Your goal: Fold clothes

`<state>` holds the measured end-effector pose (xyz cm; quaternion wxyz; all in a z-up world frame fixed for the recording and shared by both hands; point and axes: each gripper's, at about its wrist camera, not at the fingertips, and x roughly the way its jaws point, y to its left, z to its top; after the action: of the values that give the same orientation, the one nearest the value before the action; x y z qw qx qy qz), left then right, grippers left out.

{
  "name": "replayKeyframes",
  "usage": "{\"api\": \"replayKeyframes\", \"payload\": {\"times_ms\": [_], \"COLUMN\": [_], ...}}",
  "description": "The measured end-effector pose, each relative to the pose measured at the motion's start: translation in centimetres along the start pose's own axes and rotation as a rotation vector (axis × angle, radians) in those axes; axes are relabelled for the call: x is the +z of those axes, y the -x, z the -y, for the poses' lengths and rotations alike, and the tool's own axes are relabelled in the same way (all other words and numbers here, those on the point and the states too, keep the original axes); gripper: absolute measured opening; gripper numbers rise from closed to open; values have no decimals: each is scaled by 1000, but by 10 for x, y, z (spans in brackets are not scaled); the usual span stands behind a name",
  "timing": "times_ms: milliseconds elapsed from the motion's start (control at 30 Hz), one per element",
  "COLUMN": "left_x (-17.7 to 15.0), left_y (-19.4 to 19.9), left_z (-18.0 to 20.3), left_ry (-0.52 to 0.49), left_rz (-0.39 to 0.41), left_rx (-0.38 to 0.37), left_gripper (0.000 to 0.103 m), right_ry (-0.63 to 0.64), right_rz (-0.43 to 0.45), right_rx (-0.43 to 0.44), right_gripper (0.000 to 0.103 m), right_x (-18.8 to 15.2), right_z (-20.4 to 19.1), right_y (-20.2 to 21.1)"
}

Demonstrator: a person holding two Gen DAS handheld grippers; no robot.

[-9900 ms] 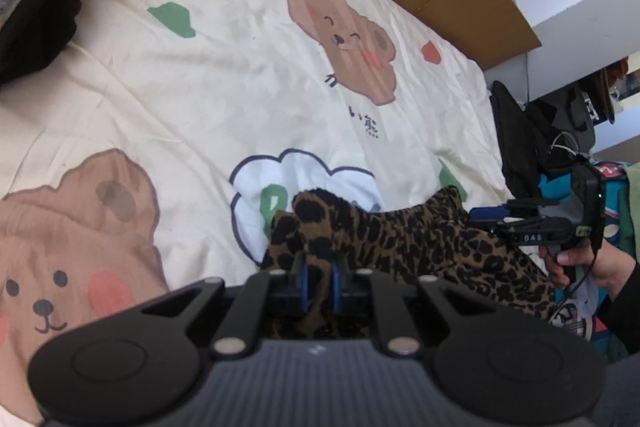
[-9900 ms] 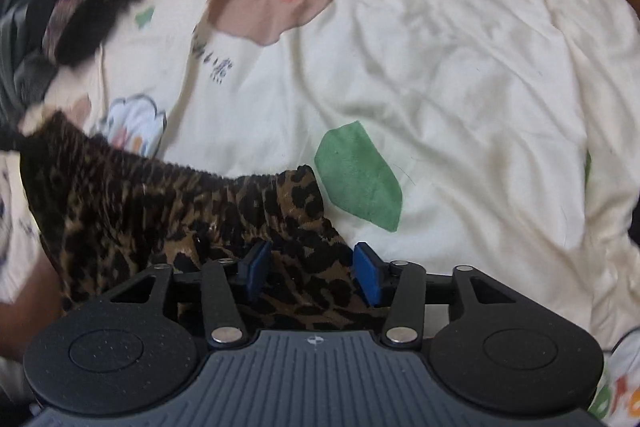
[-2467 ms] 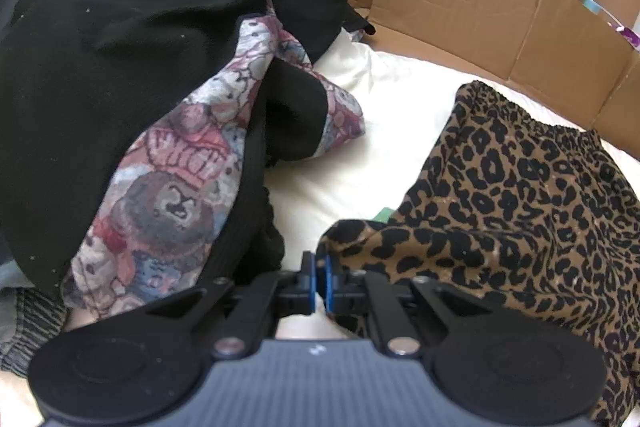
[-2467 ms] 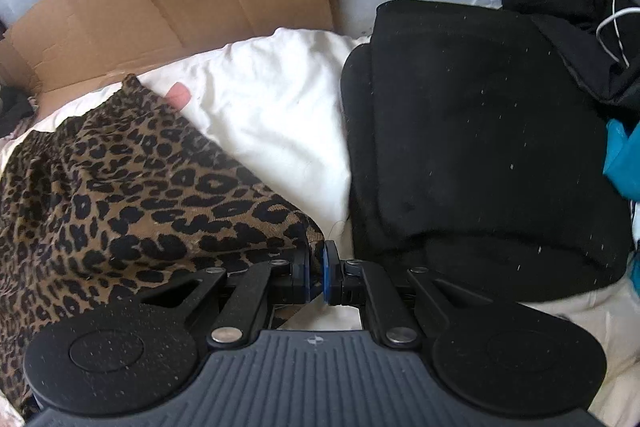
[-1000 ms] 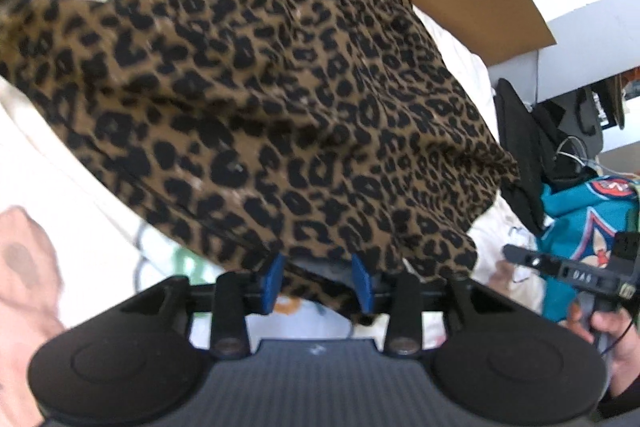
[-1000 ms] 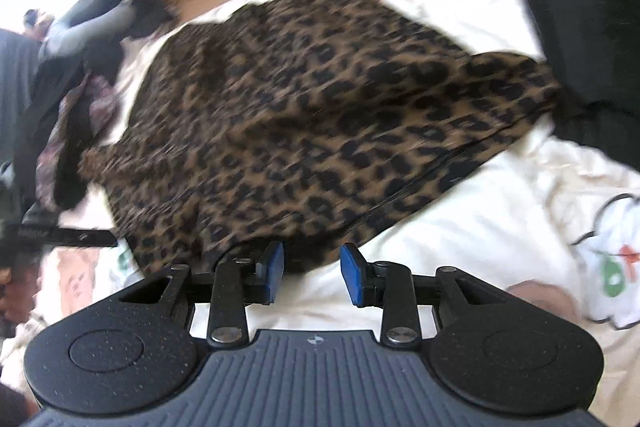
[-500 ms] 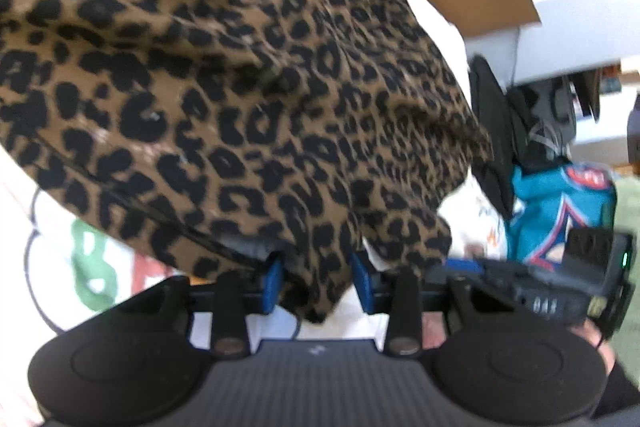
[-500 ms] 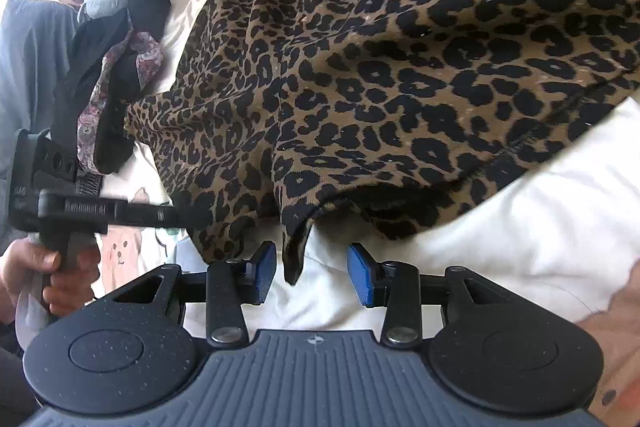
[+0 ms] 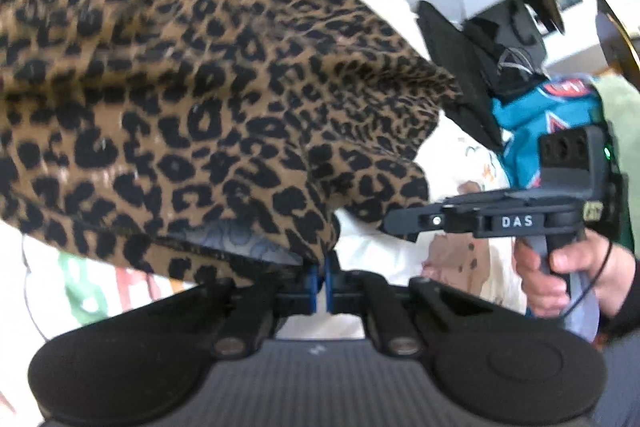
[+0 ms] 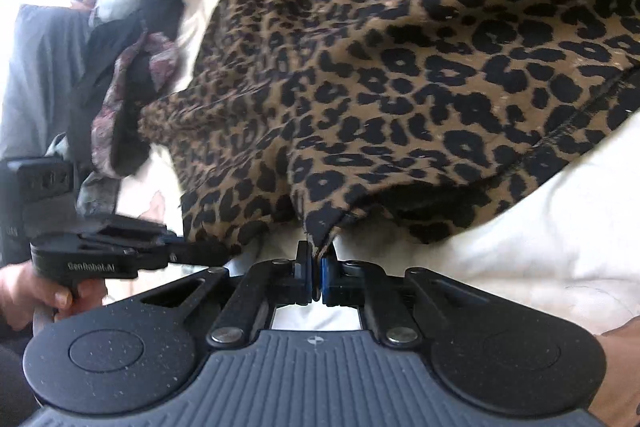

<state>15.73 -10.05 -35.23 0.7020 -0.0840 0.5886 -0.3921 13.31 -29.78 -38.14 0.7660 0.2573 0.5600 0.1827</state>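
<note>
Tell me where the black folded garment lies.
In the left wrist view, the black garment lies right of the leopard skirt, beside the teal cloth.

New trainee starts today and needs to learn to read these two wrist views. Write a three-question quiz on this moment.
1. True or false: both claws are shut on the leopard-print garment.
2. Which part of the garment does the left claw grip? A) its near hem B) a sleeve C) a button.
3. Fill in: seen from the left wrist, the right claw pinches the garment to the ____ of the left claw.

Key: 1 true, the right claw also pinches the hem; both have just closed on the cloth. 2 A. 3 right.
</note>
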Motion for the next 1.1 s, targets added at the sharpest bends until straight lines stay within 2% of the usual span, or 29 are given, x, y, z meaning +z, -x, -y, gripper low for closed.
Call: {"api": "replayKeyframes", "payload": {"times_ms": [200,333,467,533,600,667,733,800,867,900,1000,1100], "left_x": [2,-2,-12,-13,-12,-11,-10,-9,-8,-8,-1,6], "left_y": [14,1,-25,-24,-13,-3,7,17,25,30,35,30], "left_z": [22,20,14,12,10,4,-3,-12,-21,-25,-39,-50], "left_ry": [-189,-189,-206,-206,-193,-173,-141,-93,-40,-14,86,175], "left_rz": [-22,-56,-120,-132,-125,-117,-110,-92,-69,-58,-23,-4], "left_rx": [50,47,93,91,64,57,70,69,61,57,47,81], "left_gripper": [4,4,4,6,12,12,14,16,18,22,28,32], "right_ry": [37,29,20,20,16,10,15,22,4,-8,-69,-128], "right_rz": [-27,-56,-94,-121,-134,-126,-110,-86,-59,-44,0,31], "right_rx": [46,19,-25,-46,-50,-40,-31,-20,-12,-8,-1,-4], "right_gripper": [2,2,2,3,5,8,14,25,31,36,36,36], "right_x": [-4,-8,-11,-12,-11,-11,-9,-7,-2,0,8,15], "right_z": [-11,-5,3,6,8,9,9,10,12,13,24,33], "right_y": [1,-8,-17,-17,-13,-4,6,17,26,31,39,41]}}
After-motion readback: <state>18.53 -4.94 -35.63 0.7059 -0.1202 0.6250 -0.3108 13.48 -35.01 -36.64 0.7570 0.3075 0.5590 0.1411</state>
